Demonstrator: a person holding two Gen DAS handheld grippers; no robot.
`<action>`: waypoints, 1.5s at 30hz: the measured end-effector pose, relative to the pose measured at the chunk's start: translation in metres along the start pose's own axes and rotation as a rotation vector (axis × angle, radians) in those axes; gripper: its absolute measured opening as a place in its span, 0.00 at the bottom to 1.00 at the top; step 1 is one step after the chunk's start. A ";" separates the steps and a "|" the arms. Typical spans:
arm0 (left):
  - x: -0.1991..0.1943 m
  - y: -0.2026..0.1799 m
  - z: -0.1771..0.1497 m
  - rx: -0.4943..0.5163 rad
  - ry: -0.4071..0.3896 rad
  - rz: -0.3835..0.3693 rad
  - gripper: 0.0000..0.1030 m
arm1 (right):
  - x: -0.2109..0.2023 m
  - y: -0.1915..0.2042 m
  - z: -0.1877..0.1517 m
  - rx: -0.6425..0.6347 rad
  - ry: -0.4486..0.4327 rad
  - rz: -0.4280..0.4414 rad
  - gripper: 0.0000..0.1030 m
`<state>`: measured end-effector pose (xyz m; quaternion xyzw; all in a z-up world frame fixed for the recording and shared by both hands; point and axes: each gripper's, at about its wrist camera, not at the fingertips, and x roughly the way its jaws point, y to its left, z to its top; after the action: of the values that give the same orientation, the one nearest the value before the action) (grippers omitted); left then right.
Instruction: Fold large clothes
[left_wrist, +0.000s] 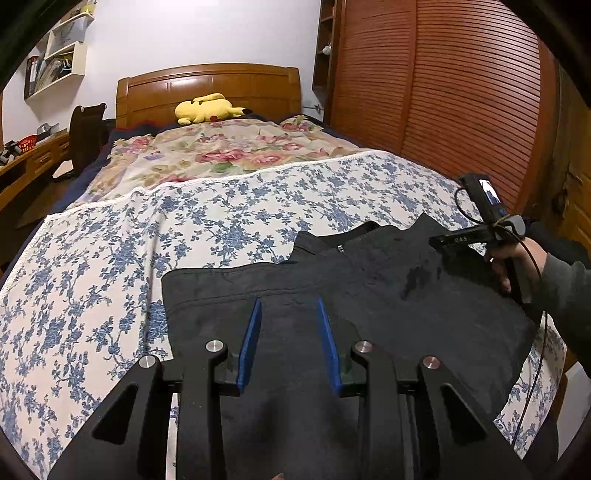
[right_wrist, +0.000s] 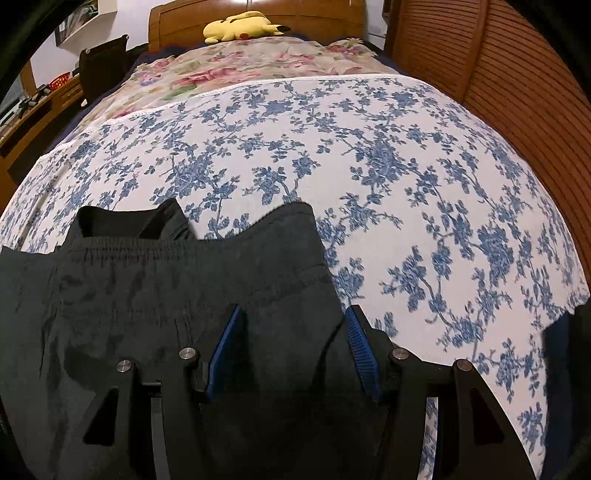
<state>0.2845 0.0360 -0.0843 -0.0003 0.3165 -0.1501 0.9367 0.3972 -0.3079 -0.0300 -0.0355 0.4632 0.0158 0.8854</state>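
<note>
A black garment (left_wrist: 369, 295) with an elastic waistband (right_wrist: 147, 247) lies folded on the blue-flowered bedspread (left_wrist: 184, 229), near the bed's front edge. My left gripper (left_wrist: 290, 306) hovers over its left part, blue fingers (left_wrist: 251, 339) apart with only flat cloth showing beneath the gap. My right gripper (right_wrist: 293, 314) stands over the garment's right edge, its fingers (right_wrist: 360, 343) spread and nothing pinched between them. In the left wrist view the right gripper (left_wrist: 439, 243) appears at the garment's far right corner, held by a hand (left_wrist: 513, 262) in a dark sleeve.
A pink-flowered quilt (left_wrist: 221, 155) and a yellow plush toy (left_wrist: 207, 108) lie toward the wooden headboard (left_wrist: 207, 85). Slatted wardrobe doors (left_wrist: 461, 92) run along the bed's right side. A desk (left_wrist: 26, 162), dark chair (left_wrist: 86, 129) and wall shelves (left_wrist: 59, 55) stand to the left.
</note>
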 end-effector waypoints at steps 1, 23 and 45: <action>0.001 -0.001 0.000 0.000 0.001 -0.002 0.31 | 0.002 0.001 0.002 -0.002 0.001 0.000 0.57; 0.011 -0.025 0.005 0.028 0.002 -0.039 0.31 | -0.036 -0.027 -0.003 -0.036 -0.214 -0.072 0.07; 0.013 -0.020 0.004 0.022 0.012 -0.037 0.31 | -0.036 0.049 -0.036 -0.127 -0.087 0.052 0.54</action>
<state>0.2906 0.0125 -0.0871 0.0051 0.3202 -0.1708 0.9318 0.3440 -0.2621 -0.0229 -0.0786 0.4231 0.0695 0.9000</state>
